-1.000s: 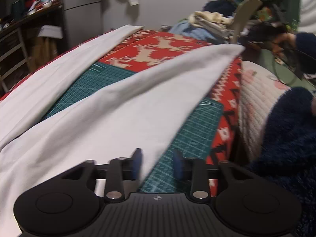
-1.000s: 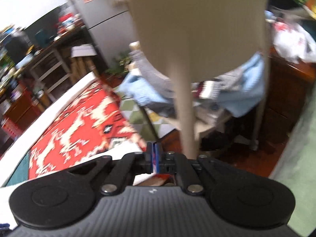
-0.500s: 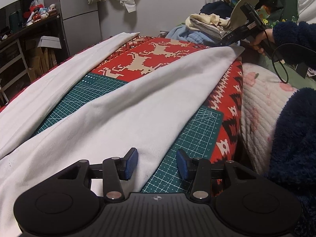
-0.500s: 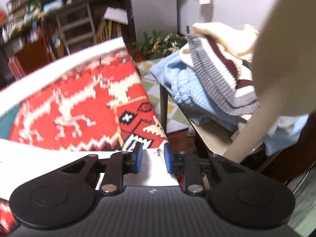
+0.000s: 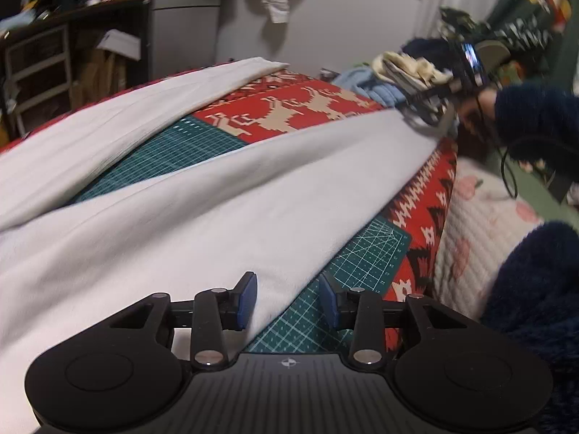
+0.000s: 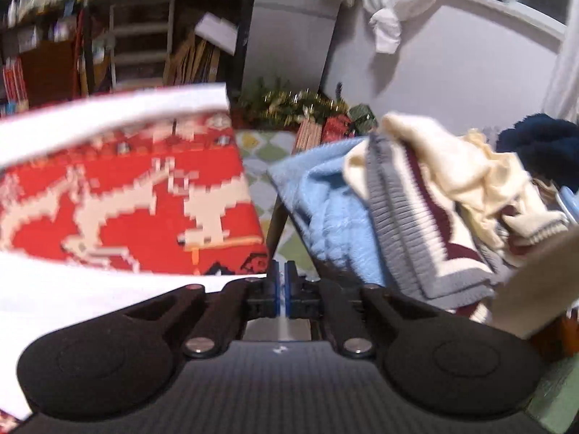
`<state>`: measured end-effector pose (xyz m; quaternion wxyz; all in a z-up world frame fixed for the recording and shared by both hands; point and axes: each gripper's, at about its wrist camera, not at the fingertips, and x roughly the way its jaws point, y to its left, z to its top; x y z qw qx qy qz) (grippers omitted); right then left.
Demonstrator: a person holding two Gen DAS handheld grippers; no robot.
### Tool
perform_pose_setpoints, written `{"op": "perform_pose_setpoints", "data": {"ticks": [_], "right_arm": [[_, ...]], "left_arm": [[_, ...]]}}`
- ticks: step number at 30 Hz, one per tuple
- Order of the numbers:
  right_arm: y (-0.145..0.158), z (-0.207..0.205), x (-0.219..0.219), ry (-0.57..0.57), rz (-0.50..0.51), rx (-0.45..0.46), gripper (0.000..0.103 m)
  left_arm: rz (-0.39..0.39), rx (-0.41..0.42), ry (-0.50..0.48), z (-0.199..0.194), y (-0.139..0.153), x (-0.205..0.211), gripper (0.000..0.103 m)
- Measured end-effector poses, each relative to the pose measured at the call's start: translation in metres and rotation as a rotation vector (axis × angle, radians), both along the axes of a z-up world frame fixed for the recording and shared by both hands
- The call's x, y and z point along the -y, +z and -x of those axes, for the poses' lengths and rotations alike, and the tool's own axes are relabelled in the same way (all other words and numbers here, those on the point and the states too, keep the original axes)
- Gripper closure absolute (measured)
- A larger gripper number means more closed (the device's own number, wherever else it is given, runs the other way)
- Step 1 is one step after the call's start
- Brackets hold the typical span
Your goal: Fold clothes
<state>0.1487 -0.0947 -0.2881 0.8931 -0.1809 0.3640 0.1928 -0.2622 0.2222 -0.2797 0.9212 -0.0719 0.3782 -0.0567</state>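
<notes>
Right gripper (image 6: 281,291) clamps white cloth (image 5: 202,217) far corner; left gripper (image 5: 287,300) gapes over near edge—pinch hem squarely.

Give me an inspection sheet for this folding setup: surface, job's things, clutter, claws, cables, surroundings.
Surface: green cutting mat on a red patterned cloth.
Job's things: white garment spread diagonally across the mat.
Clutter: heap of clothes on a chair past the table's end.
Claws: left claw open, straddling the garment's near edge; right claw shut at the garment's far corner, cloth seemingly pinched.
Cables: black cable looping below the right sleeve.
Surroundings: shelves, knotted curtain, tinsel on the floor.
</notes>
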Motion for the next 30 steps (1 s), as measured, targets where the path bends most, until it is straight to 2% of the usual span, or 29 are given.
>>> {"op": "perform_pose_setpoints", "data": {"ticks": [3, 4, 5, 8, 9, 10, 11, 12, 13, 15, 19, 23, 26, 30], "right_arm": [[-0.002, 0.001, 0.003, -0.028, -0.023, -0.011, 0.097], [0.0, 0.002, 0.005, -0.041, -0.04, -0.013, 0.09], [0.002, 0.004, 0.007, -0.054, -0.058, -0.014, 0.086], [0.013, 0.015, 0.012, -0.061, -0.124, -0.016, 0.066], [0.02, 0.022, 0.013, -0.046, -0.155, -0.017, 0.053], [0.027, 0.031, 0.011, -0.026, -0.187, -0.023, 0.037], [0.033, 0.042, 0.009, 0.003, -0.22, -0.03, 0.028], [0.038, 0.052, 0.005, 0.032, -0.25, -0.038, 0.013], [0.041, 0.062, 0.0, 0.062, -0.272, -0.054, 0.006], [0.043, 0.082, -0.015, 0.12, -0.308, -0.104, 0.003], [0.035, 0.114, -0.051, 0.185, -0.33, -0.194, 0.001], [0.023, 0.147, -0.093, 0.257, -0.27, -0.195, 0.0], [0.014, 0.155, -0.104, 0.254, -0.228, -0.198, 0.0], [0.002, 0.167, -0.119, 0.25, -0.173, -0.201, 0.0]], "left_arm": [[0.059, 0.008, 0.069, 0.015, 0.009, -0.011, 0.066], [0.081, 0.012, 0.1, 0.02, 0.013, -0.016, 0.066], [0.104, 0.015, 0.135, 0.026, 0.016, -0.021, 0.064], [0.138, 0.019, 0.254, 0.04, 0.026, -0.036, 0.05], [0.141, 0.02, 0.293, 0.044, 0.029, -0.04, 0.041], [0.128, 0.016, 0.328, 0.046, 0.032, -0.043, 0.037], [0.108, 0.011, 0.357, 0.047, 0.034, -0.044, 0.031], [0.087, 0.009, 0.379, 0.048, 0.035, -0.044, 0.028], [0.065, 0.007, 0.401, 0.048, 0.036, -0.044, 0.026], [0.033, 0.004, 0.436, 0.048, 0.037, -0.044, 0.016], [-0.005, -0.019, 0.467, 0.045, 0.028, -0.042, 0.012], [-0.039, -0.045, 0.49, 0.042, 0.017, -0.04, 0.012], [-0.065, -0.065, 0.508, 0.04, 0.009, -0.038, 0.011], [-0.099, -0.092, 0.532, 0.037, -0.001, -0.036, 0.005]]}}
